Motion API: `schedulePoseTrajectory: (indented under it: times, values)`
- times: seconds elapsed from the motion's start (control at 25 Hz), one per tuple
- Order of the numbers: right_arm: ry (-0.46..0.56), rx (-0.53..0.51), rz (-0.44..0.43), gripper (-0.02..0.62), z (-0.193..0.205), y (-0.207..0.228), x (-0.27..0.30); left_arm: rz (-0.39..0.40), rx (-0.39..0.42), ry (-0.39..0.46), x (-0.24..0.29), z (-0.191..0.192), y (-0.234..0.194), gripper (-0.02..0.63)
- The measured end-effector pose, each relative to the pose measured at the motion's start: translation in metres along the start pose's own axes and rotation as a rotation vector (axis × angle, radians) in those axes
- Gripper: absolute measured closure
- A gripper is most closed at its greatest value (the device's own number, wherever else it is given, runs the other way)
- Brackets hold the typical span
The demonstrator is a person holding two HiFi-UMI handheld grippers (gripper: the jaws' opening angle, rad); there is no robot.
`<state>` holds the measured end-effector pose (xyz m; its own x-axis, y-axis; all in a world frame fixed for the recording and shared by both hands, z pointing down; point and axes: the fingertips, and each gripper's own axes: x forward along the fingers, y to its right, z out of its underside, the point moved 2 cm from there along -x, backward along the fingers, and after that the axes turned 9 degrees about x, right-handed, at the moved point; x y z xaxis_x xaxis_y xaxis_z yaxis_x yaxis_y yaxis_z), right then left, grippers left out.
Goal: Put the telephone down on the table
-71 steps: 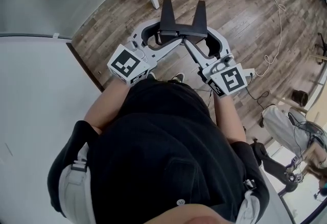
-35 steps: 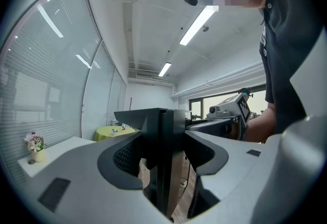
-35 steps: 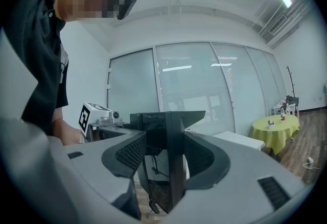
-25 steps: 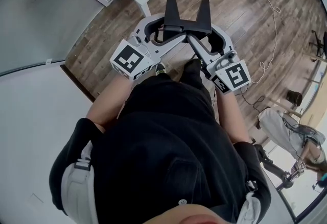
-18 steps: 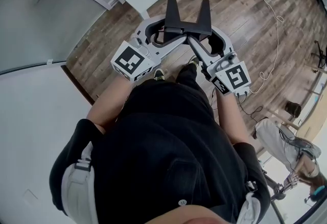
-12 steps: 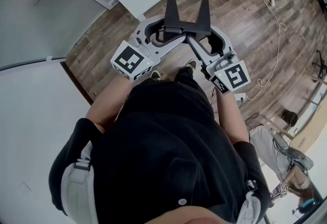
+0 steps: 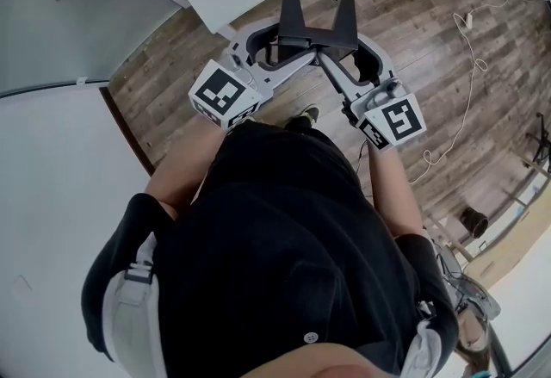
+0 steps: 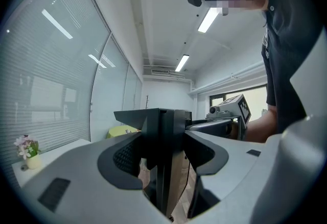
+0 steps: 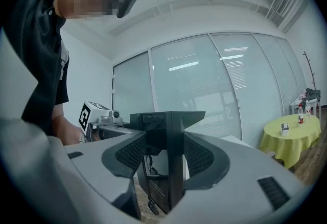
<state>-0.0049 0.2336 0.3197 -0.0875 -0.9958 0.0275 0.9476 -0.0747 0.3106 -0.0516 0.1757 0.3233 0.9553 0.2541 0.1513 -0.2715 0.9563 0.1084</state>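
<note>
Telephone (image 7: pixel 314 35) clamped, left tongs (image 8: pixel 162 163), right tongs (image 9: pixel 164 163), cord (image 9: pixel 151 206) only right gripper view

Clad in a black short-sleeved top (image 7: pixel 275 230) with pale grey shoulder straps (image 7: pixel 129 307), and fitted with a left claw (image 8: pixel 162 121) and right claw (image 9: pixel 171 121) of light grey shells, black jaws and white cubes (image 7: pixel 225 92) bearing black square markers.

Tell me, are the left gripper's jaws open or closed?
Closed. The left gripper shows its two black jaws pressed together, with nothing visible between them.
</note>
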Motion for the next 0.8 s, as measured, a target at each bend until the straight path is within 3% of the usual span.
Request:
schedulePoseTrajectory:
  times: [0.4,0.8]
  values:
    - [-0.014,0.008,-0.049,0.351,-0.012,0.051,0.002,-0.05,-0.015,-0.018,0.046,-0.001,-0.016,0.348]
    - [-0.048,0.016,-0.07,0.351,-0.016,0.104,0.067,-0.081,-0.052,-0.012,0.073,0.02,-0.091,0.348]
